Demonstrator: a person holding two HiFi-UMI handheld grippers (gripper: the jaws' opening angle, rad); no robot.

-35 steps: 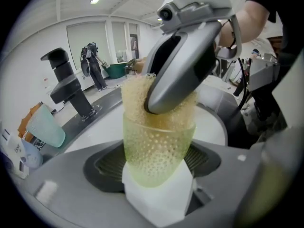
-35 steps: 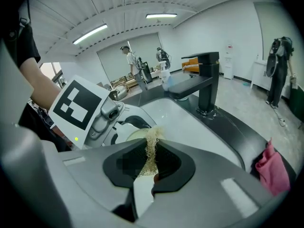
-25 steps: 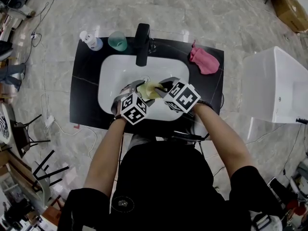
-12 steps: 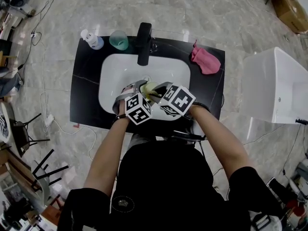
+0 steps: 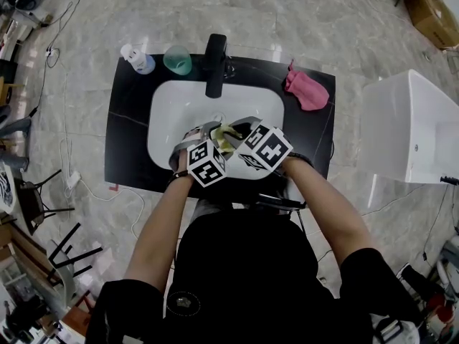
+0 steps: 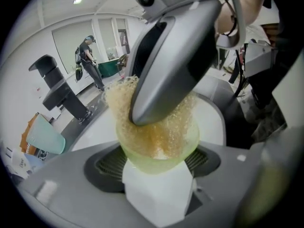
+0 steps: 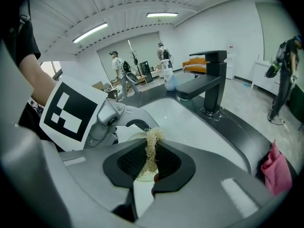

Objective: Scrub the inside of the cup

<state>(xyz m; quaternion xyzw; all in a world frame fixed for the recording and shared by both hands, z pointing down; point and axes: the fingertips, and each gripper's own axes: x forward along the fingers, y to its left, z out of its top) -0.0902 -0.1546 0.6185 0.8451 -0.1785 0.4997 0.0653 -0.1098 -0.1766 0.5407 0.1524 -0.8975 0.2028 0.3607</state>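
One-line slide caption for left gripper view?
Scrubbing step: left tool grips the green cup as the right tool presses a fibrous scrubber inside.

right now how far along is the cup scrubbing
Done: the left gripper grips the green cup over the sink, and the right gripper pinches the scrubber. In hand: the scrubber is pushed down inside the cup. Left: finishing the scrub; whether the inside is clean cannot be told.

The bare left forearm (image 5: 163,217) and right forearm (image 5: 326,206) reach forward and meet. The left gripper (image 5: 214,132), grey with two jaws, points steeply down, its jaws wide, pressing a translucent green plastic cup (image 6: 159,152). The right gripper (image 5: 238,130) slants down, its jaws pinching a pale fibrous scrubber (image 7: 151,146), its tip inside the cup.
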